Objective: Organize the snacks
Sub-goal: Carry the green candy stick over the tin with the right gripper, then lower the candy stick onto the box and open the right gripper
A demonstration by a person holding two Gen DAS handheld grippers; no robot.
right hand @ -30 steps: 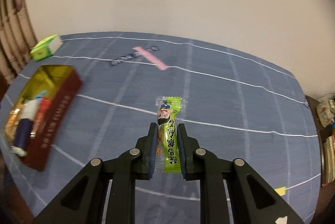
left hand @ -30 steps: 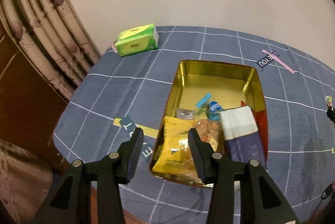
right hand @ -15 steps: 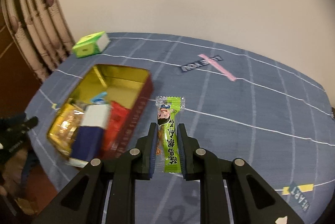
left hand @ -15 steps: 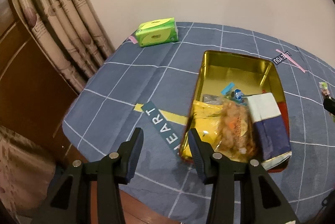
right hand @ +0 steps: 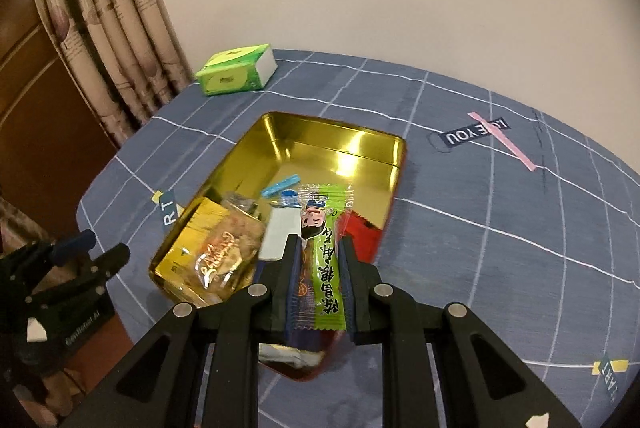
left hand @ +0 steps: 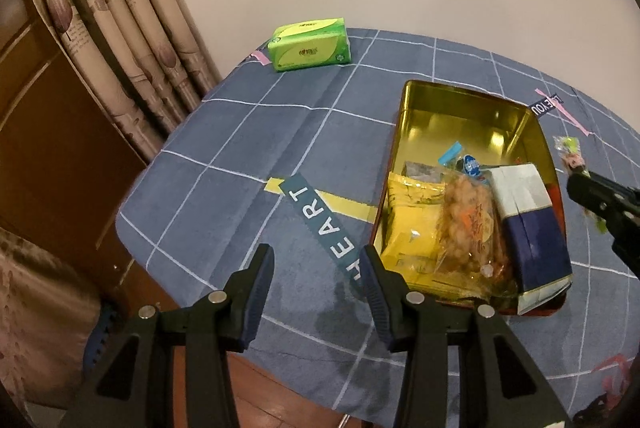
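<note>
A gold tin (left hand: 460,124) with red outer walls stands on the blue checked tablecloth. Its near half holds a yellow packet (left hand: 412,224), a clear bag of nuts (left hand: 468,224), a white and navy box (left hand: 528,212) and small blue sweets. My right gripper (right hand: 320,239) is shut on a long green snack stick (right hand: 326,260) and hovers above the tin (right hand: 320,152), over the box and a red packet. In the left wrist view it enters at the right edge (left hand: 588,188). My left gripper (left hand: 316,250) hangs open over the cloth, just left of the tin, with nothing between its fingers.
A green tissue pack (left hand: 310,44) lies at the far left of the table, next to a patterned curtain (left hand: 120,20). A wooden cabinet (left hand: 48,148) stands beyond the table's left edge. Printed labels HEART (left hand: 324,224) and LOVE YOU (right hand: 476,134) mark the cloth.
My right gripper has carried the green stick leftward from above the bare cloth to above the tin. My left gripper has shifted left, off the tin's near corner and over the cloth.
</note>
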